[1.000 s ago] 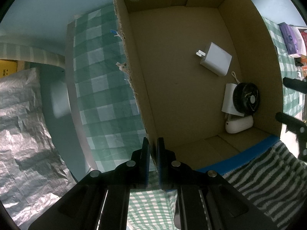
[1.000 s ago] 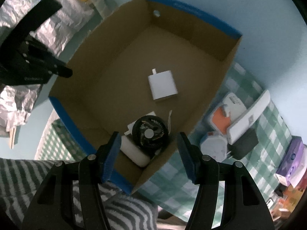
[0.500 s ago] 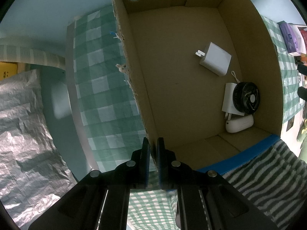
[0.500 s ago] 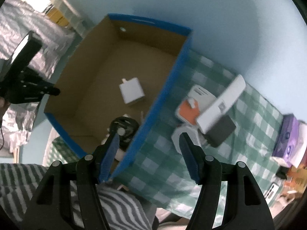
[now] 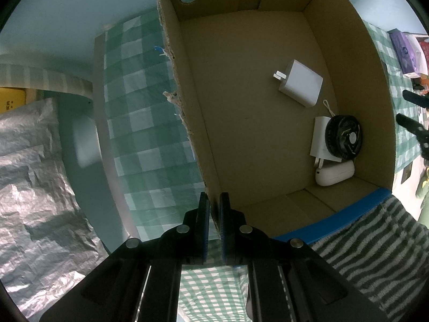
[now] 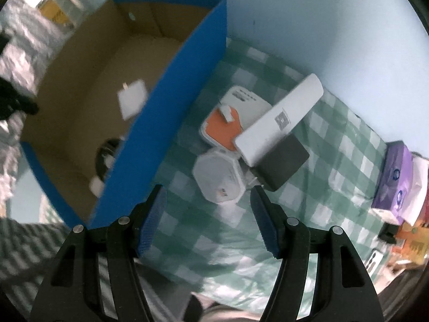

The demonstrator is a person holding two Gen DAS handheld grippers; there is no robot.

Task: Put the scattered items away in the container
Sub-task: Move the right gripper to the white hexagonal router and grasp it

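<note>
Left gripper (image 5: 213,206) astride upright box wall (image 5: 185,102)

White charger (image 5: 300,83) lies flat inside open cardboard box (image 5: 241,94).

No words or numbers can be read with certainty anywhere. The long white box (image 6: 278,123), leaning on the dark block right of the carton, bears a square code label, too blurred to make out, and the orange-and-white pack (image 6: 233,120) beside it has a line of dark print on its far edge, likewise illegible. The yellow box (image 5: 12,99) at far left carries small dark marks, too small to read.
</note>
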